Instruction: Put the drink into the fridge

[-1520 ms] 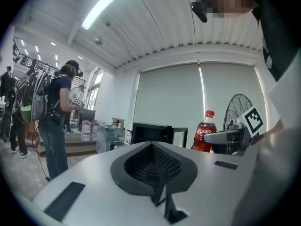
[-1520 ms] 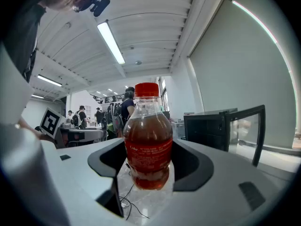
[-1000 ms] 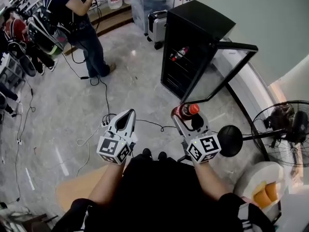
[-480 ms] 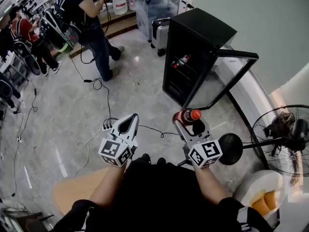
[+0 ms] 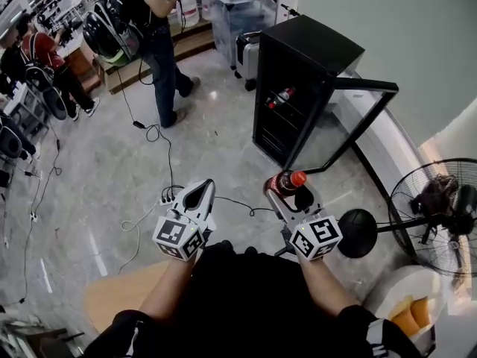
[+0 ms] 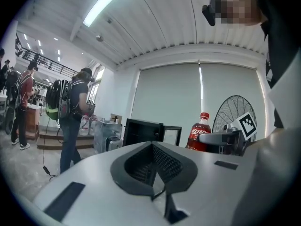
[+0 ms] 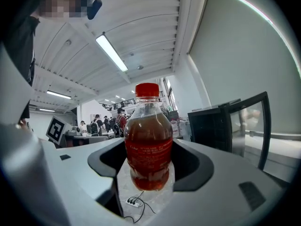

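My right gripper [image 5: 287, 187] [image 7: 148, 171] is shut on a drink bottle [image 5: 287, 182] [image 7: 147, 140] with a red cap and red label, held upright over the floor. The same bottle [image 6: 199, 132] shows at the right of the left gripper view. A black fridge [image 5: 305, 73] stands ahead, a little to the right, its glass door [image 5: 344, 121] swung open toward me; another red-capped bottle [image 5: 277, 97] lies on an upper shelf. In the right gripper view the fridge [image 7: 214, 126] is to the right of the bottle. My left gripper [image 5: 197, 196] [image 6: 160, 192] is shut and holds nothing, level with the right one.
A standing fan [image 5: 432, 215] with a round base [image 5: 356, 233] is close on my right. Cables and a power strip [image 5: 165, 197] lie on the marble floor by my left gripper. A person with a backpack [image 5: 145, 21] stands at the back left. A plastic bin [image 5: 235, 10] sits behind the fridge.
The view has shifted slightly, bringing the fridge a little nearer the centre. The person at the back has walked to the right. Both grippers keep their hold and pose.
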### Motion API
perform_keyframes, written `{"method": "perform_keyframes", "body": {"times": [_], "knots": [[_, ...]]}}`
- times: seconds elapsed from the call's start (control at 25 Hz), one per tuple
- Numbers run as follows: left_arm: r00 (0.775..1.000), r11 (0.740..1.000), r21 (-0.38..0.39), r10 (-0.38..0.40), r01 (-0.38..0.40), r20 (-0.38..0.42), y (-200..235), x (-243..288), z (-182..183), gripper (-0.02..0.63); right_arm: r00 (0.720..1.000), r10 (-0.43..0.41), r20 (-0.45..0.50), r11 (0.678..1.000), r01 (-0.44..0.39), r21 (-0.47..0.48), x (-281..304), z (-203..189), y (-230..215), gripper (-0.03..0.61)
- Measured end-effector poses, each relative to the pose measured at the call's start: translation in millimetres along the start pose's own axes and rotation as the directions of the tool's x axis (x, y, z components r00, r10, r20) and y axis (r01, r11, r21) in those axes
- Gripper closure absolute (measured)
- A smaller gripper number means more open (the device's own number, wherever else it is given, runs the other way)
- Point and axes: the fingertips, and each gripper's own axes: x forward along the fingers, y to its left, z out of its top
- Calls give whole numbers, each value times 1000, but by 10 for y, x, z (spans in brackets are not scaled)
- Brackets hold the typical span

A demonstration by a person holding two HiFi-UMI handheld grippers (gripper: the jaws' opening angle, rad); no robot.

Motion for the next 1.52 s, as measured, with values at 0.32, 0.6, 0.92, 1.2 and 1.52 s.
{"method": "perform_keyframes", "body": {"times": [0.32, 0.6, 0.92, 1.2, 1.52], "knots": [[1000, 1000, -2, -6, 6, 4, 1, -8, 34, 600, 1000, 6, 22, 1000, -6, 6, -34, 88, -41, 273], [1000, 1000, -18, -16, 16, 3, 96, 139, -16, 600, 1000, 0, 28, 1000, 0, 21, 62, 60, -143, 273], [1000, 999, -30, -24, 24, 5, 382, 355, 40, 600, 1000, 16, 18, 1000, -16, 17, 453, 25, -201, 273], [1000, 999, -45, -7, 7, -1, 911, 651, 48, 600, 999, 32, 9, 999, -32, 12, 1059, 56, -288, 273], [997, 998, -14, 69, -68, 45, 1713, 1031, 312, 600, 1000, -12, -20, 999, 12, -34, 1883, 181, -368, 273]]}}
